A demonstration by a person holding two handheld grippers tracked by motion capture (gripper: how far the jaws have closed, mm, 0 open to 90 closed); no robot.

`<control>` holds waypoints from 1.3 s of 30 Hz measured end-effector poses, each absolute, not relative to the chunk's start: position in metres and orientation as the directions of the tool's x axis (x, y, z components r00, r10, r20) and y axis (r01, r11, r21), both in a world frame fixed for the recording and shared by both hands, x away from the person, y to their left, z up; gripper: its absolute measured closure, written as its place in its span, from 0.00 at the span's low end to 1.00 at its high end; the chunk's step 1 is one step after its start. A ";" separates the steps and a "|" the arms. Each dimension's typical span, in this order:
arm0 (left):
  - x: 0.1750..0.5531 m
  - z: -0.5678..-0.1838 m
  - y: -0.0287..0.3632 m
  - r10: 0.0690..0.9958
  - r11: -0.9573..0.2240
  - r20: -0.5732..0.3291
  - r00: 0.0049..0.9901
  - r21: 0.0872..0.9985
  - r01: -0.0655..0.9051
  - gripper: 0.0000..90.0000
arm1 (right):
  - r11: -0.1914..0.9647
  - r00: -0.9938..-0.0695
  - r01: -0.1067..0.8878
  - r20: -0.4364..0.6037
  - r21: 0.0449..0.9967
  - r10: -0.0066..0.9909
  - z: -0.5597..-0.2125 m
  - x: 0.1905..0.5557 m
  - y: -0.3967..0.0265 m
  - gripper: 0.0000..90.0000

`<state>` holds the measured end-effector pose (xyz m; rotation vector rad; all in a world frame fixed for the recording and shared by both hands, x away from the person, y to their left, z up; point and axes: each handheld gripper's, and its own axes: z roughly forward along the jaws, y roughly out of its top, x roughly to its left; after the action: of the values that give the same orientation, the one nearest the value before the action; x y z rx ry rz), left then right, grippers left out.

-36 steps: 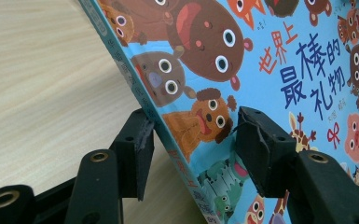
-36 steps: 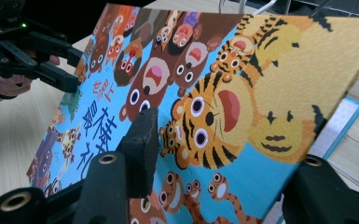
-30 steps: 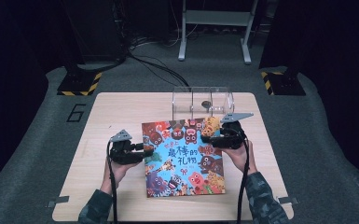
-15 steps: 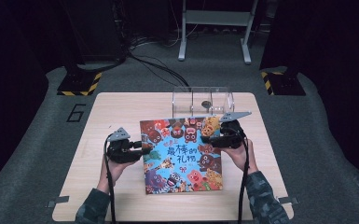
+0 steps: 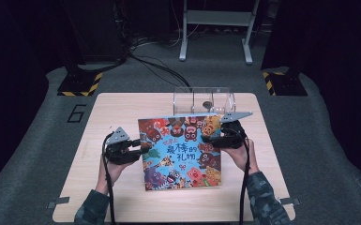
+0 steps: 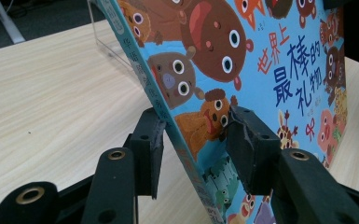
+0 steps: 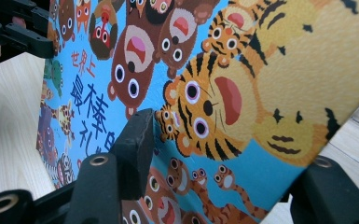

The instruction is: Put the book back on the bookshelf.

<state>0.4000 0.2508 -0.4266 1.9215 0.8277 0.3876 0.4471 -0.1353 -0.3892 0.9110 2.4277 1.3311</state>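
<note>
A colourful picture book [image 5: 180, 150] with cartoon animals on its cover is held between both grippers over the wooden table [image 5: 117, 108]. My left gripper [image 5: 143, 149] grips its left spine edge. In the left gripper view the book [image 6: 270, 56] stands tilted between the jaws of the left gripper [image 6: 193, 140], which have just been closing. One pad is on the cover and the other is at the back. My right gripper [image 5: 208, 139] grips the right edge near the far corner. Its jaws have just been opening a little, but the right gripper [image 7: 233, 154] still clamps the book [image 7: 214, 93].
A clear plastic box [image 5: 204, 101] with a small dark object inside stands at the table's far edge, just behind the book. Black-and-yellow stand feet [image 5: 79, 84], cables and a metal frame are on the floor beyond. In the right gripper view the left gripper [image 7: 9, 28] is at the upper left.
The book has shifted slightly toward the far left and toward the clear box. Both hands have stayed nearly where they were.
</note>
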 end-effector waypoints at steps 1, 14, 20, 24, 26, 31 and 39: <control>0.400 -0.426 0.251 0.689 -0.302 -0.076 0.720 0.874 0.381 0.63 | 0.399 -0.781 0.410 0.089 0.820 0.618 -0.388 0.446 -0.135 0.51; 0.400 -0.419 0.252 0.697 -0.289 -0.047 0.715 0.895 0.341 0.65 | 0.405 -0.786 0.352 0.032 0.844 0.617 -0.380 0.444 -0.132 0.51; 0.410 -0.423 0.258 0.656 -0.233 -0.136 0.743 0.899 0.371 0.65 | 0.403 -0.792 0.339 0.026 0.850 0.610 -0.381 0.443 -0.132 0.51; 0.405 -0.421 0.253 0.670 -0.259 -0.086 0.738 0.904 0.340 0.64 | 0.403 -0.790 0.343 0.028 0.848 0.613 -0.382 0.445 -0.133 0.51; 0.403 -0.420 0.252 0.681 -0.270 -0.046 0.731 0.912 0.308 0.64 | 0.398 -0.780 0.351 0.030 0.848 0.625 -0.380 0.443 -0.132 0.51; 0.394 -0.415 0.249 0.702 -0.312 0.050 0.710 0.918 0.245 0.64 | 0.398 -0.770 0.344 0.012 0.850 0.638 -0.374 0.442 -0.129 0.51; 0.385 -0.415 0.251 0.718 -0.333 0.128 0.684 0.926 0.177 0.65 | 0.392 -0.769 0.311 -0.014 0.866 0.639 -0.373 0.441 -0.124 0.51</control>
<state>0.3853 0.2510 -0.4150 1.8636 0.7033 0.6561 0.4407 -0.1240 -0.3725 0.8242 2.3112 1.3264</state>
